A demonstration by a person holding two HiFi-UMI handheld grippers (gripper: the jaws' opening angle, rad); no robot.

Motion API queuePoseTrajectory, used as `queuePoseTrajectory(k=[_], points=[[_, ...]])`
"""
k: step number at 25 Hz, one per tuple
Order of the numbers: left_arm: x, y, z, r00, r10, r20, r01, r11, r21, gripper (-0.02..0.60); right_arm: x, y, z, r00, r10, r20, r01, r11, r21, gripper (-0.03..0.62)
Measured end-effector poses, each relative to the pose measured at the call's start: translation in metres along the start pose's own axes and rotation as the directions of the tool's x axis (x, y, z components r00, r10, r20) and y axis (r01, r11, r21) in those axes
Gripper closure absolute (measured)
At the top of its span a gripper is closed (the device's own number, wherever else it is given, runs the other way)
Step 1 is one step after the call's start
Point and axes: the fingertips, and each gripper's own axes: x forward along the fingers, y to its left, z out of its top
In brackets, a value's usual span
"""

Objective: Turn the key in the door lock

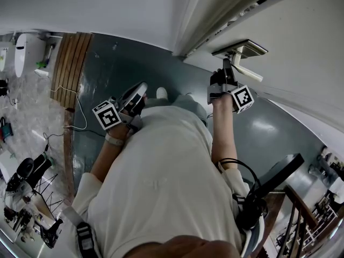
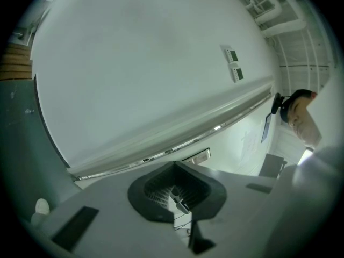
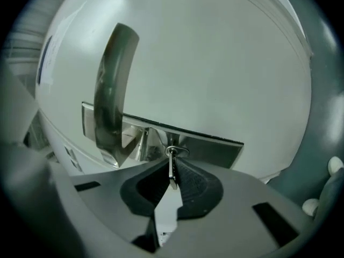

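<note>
At the far left of the head view, wooden boards [image 1: 72, 63] border the grey floor [image 1: 107, 69]. Next comes the left claw [image 1: 140, 89], held in front of the person's white shirt [image 1: 161, 181] and well apart from the door. In the left gripper view its jaws are drawn together with nothing between them, and they face a bare white wall [image 2: 134, 63]. Further right, the right claw [image 1: 229, 67] is pushed up to the white door [image 1: 306, 52], with its marker cube [image 1: 243, 98] towards the person. This claw is clenched on the key [image 3: 172, 168], which shows edge-on between the dark pads [image 3: 198, 187]. The key sits in the lock [image 3: 175, 151] on the metal plate [image 3: 215, 147]. In the right gripper view the lever handle [image 3: 110, 90] lies just to the left of the lock. At the bottom right of the head view stands a stair railing [image 1: 306, 214].
</note>
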Motion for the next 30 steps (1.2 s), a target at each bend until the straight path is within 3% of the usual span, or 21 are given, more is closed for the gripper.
queuePoseTrajectory(k=[5, 14, 19, 30], points=[[0.0000, -0.0003, -0.0016, 1.000, 0.001, 0.002, -0.001, 1.000, -0.010, 0.574, -0.0013, -0.0023, -0.0002, 0.999, 0.049, 0.017, -0.051, 0.982, 0.183, 0.554], [0.0000, 0.0001, -0.0017, 1.000, 0.005, 0.002, -0.005, 1.000, -0.004, 0.573, -0.0022, -0.0074, -0.0019, 0.989, 0.122, 0.082, -0.147, 0.872, 0.466, 0.554], [-0.0007, 0.0011, -0.0009, 1.000, 0.007, 0.005, -0.007, 1.000, -0.008, 0.574, -0.0029, -0.0076, -0.0036, 0.987, 0.126, 0.101, -0.160, 0.840, 0.518, 0.554], [0.0032, 0.0011, -0.0016, 1.000, -0.003, 0.003, 0.003, 1.000, -0.012, 0.574, -0.0009, -0.0072, -0.0020, 0.986, 0.159, 0.056, -0.167, 0.876, 0.452, 0.551]])
